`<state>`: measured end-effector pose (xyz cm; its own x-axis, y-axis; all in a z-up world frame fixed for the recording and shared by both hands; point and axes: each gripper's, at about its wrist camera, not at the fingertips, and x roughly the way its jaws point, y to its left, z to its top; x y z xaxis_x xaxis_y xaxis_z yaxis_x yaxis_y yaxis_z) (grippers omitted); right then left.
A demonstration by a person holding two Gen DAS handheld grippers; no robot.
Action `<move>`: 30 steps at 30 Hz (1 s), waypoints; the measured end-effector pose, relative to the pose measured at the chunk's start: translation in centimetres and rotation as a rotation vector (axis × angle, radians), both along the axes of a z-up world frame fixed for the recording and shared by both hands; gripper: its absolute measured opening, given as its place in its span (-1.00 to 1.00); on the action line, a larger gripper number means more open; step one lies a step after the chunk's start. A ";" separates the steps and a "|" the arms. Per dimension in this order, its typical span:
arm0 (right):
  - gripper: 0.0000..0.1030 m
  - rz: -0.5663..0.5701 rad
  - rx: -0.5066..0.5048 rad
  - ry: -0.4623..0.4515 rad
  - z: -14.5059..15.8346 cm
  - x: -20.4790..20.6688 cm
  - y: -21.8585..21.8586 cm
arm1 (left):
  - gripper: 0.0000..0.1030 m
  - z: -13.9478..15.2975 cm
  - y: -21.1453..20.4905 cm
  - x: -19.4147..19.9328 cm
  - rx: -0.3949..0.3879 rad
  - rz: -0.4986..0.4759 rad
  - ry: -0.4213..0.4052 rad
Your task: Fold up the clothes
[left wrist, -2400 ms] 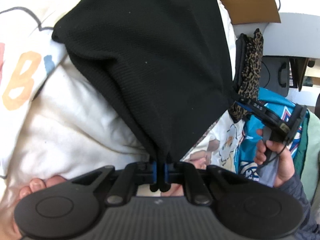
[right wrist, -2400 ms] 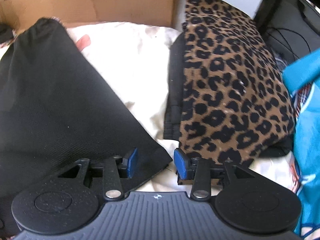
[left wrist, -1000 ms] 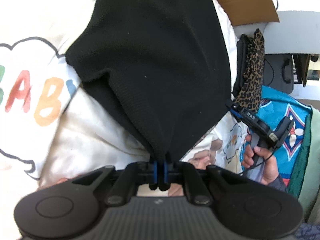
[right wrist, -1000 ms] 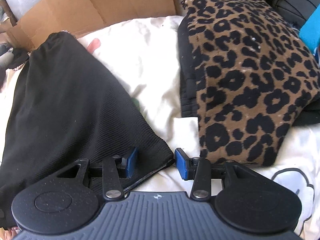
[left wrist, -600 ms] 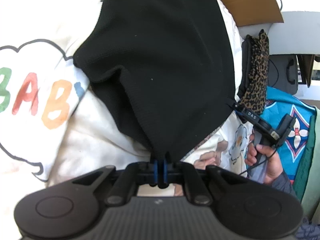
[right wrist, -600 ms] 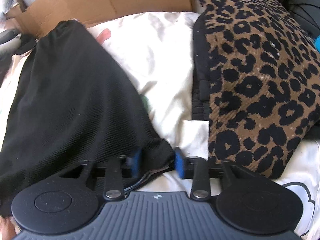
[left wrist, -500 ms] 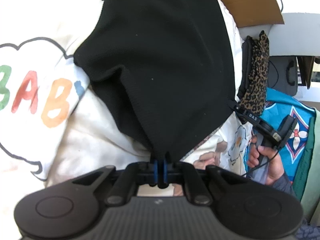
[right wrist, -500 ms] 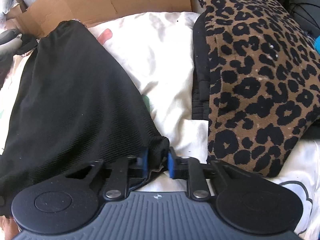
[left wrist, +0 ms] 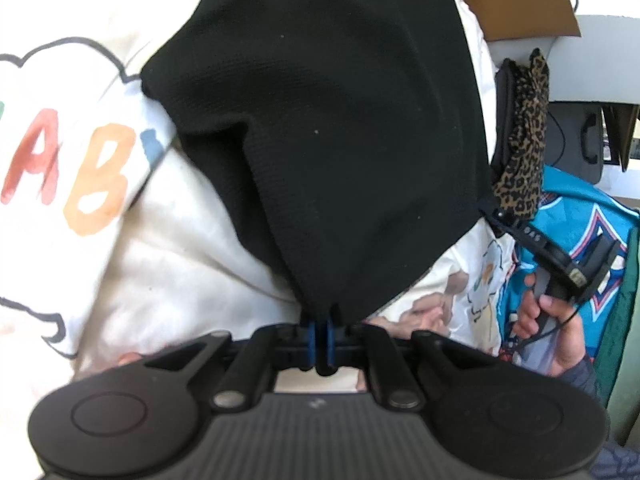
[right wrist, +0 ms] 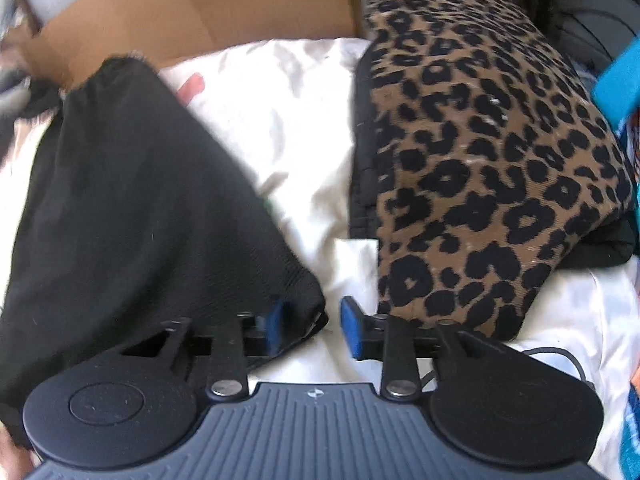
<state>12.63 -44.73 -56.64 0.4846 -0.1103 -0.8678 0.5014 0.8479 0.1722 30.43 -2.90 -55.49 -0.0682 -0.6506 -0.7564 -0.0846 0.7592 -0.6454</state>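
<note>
Black garment (left wrist: 332, 128) is lying across the white sheet (left wrist: 160, 248), its near corner pinched between the closed blue pads of the left gripper (left wrist: 320, 336). Only the left view is showing the sheet's coloured letters and a hand (left wrist: 560, 332) gripping the other tool. Right view: the right gripper (right wrist: 310, 330) is sitting open, garment corner (right wrist: 296, 292) against its left pad, leopard cloth (right wrist: 480, 160) just beside.

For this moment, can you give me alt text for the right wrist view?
The right gripper is open, with a corner of a black garment lying between its blue fingers. To the right lies a folded leopard-print garment on a white sheet, cardboard behind.
</note>
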 end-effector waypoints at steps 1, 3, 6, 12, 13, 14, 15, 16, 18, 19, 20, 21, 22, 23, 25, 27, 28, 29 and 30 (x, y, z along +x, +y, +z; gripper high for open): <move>-0.19 -0.012 0.017 -0.011 0.1 -0.1 -0.5 | -0.89 0.1 0.0 0.0 0.009 0.001 -0.010; -0.19 -0.021 0.039 -0.021 0.2 0.0 -1.2 | -0.89 0.4 0.2 0.1 0.028 0.005 -0.029; -0.19 -0.021 0.101 -0.020 -0.2 0.5 -2.2 | -0.89 0.5 0.5 0.4 0.045 0.009 -0.040; -0.21 -0.012 0.194 0.035 -2.4 1.8 -3.0 | -0.89 0.5 0.7 0.7 0.060 0.006 -0.047; -0.22 -0.010 0.196 0.039 -2.6 1.9 -3.0 | -0.89 0.4 0.7 0.7 0.061 0.005 -0.046; -0.22 -0.006 0.188 0.047 -2.6 2.0 -2.8 | -0.89 0.4 0.7 0.7 0.062 0.005 -0.045; -0.21 -0.001 0.181 0.056 -2.6 2.2 -2.6 | -0.89 0.4 0.7 0.7 0.062 0.004 -0.044; -0.21 0.007 0.169 0.071 -2.5 2.4 -2.2 | -0.89 0.3 0.8 0.7 0.063 0.004 -0.042; -0.21 0.022 0.146 0.099 -2.4 2.8 -1.4 | -0.89 0.2 0.8 0.7 0.063 0.005 -0.038; -0.21 0.029 0.135 0.114 -2.4 3.0 -1.0 | -0.89 0.2 0.7 0.8 0.062 0.005 -0.036; -0.23 0.036 0.125 0.126 -2.3 3.1 -0.6 | -0.89 0.2 0.7 1.0 0.061 0.005 -0.035; -0.28 0.035 0.126 0.122 -2.3 3.1 -0.5 | -0.89 0.2 0.7 1.1 0.059 0.003 -0.034; -0.41 0.034 0.127 0.117 -2.3 3.1 -0.4 | -0.89 0.2 0.7 1.0 0.057 0.001 -0.034; -0.61 0.034 0.129 0.112 -2.3 3.0 -0.2 | -0.89 0.1 0.6 0.8 0.054 -0.001 -0.034; -0.73 0.031 0.133 0.108 -2.1 3.0 -0.1 | -0.89 0.1 0.6 0.5 0.049 -0.001 -0.034; -0.83 0.025 0.132 0.107 -1.6 2.9 0.1 | -0.89 0.2 0.6 0.4 0.044 0.002 -0.035; -0.85 0.022 0.133 0.105 -1.2 2.7 0.3 | -0.89 0.3 0.7 0.3 0.042 0.007 -0.036; -0.86 0.020 0.134 0.104 -0.8 2.6 0.4 | -0.89 0.5 0.7 0.2 0.040 0.011 -0.037; -0.86 0.017 0.135 0.102 -0.4 2.5 0.5 | -0.90 0.8 0.7 0.1 0.038 0.015 -0.040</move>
<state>15.12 -44.26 -57.05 0.3941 0.0184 -0.9189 0.5079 0.8289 0.2344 30.58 -2.17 -54.71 -0.0278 -0.6217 -0.7828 -0.0703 0.7823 -0.6189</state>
